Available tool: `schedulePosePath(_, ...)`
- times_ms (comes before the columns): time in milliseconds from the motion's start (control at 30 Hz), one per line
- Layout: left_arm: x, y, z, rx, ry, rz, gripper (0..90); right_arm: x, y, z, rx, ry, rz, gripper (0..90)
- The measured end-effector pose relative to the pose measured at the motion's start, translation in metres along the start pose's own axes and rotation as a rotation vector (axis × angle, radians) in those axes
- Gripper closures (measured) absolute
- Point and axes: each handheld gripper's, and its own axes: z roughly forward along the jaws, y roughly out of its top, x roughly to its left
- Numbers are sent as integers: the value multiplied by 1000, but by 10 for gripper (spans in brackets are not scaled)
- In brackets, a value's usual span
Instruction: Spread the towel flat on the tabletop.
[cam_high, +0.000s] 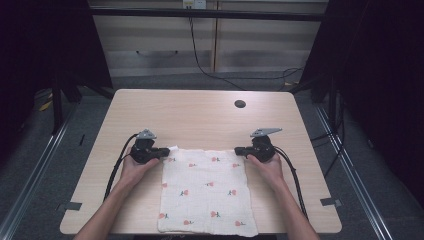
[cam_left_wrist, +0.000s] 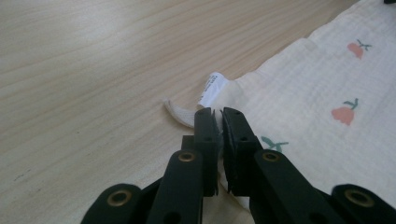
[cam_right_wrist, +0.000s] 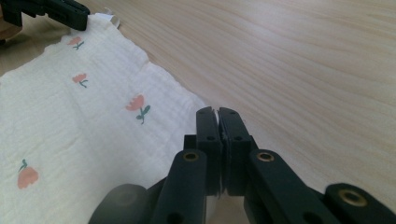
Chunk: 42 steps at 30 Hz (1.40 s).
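Both the left gripper (cam_left_wrist: 218, 113) and right gripper (cam_right_wrist: 217, 112) have jaws clamped on the far corners of the muslin cloth (cam_high: 205, 192); light, limp fabric, best held at corners.

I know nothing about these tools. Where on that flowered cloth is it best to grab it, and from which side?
Probably at its two far corners, coming in low from the outer sides. The cloth lies flat on the table, so only edges and corners offer something to pinch. The left gripper and right gripper are shut on those corners that way.

cloth (cam_high: 205, 195) — near edge cut off
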Motion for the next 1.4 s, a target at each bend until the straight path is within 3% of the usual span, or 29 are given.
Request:
schedulePosePath(200,0,3,-7,-31,-23,0,851,2,4,-6,-27,-4,-3,876)
schedulePosePath(333,-1,7,-17,-86,-40,-31,851,2,8,-15,-60,-9,0,876)
schedulePosePath(600,-7,17,-34,-144,-46,-6,851,6,12,-22,-95,-8,-5,876)
schedulePosePath(733,-12,16,-40,-147,-41,4,851,10,18,-31,-111,-13,-34,877)
schedulePosePath(933,-16,21,-51,-193,-56,6,851,17,29,-44,-155,-1,-57,876)
schedulePosePath(1133,-19,27,-55,-207,-48,17,852,16,38,-48,-174,-2,-63,876)
schedulePosePath(1400,-20,50,-67,-249,-28,21,852,14,54,-56,-189,-21,-63,877)
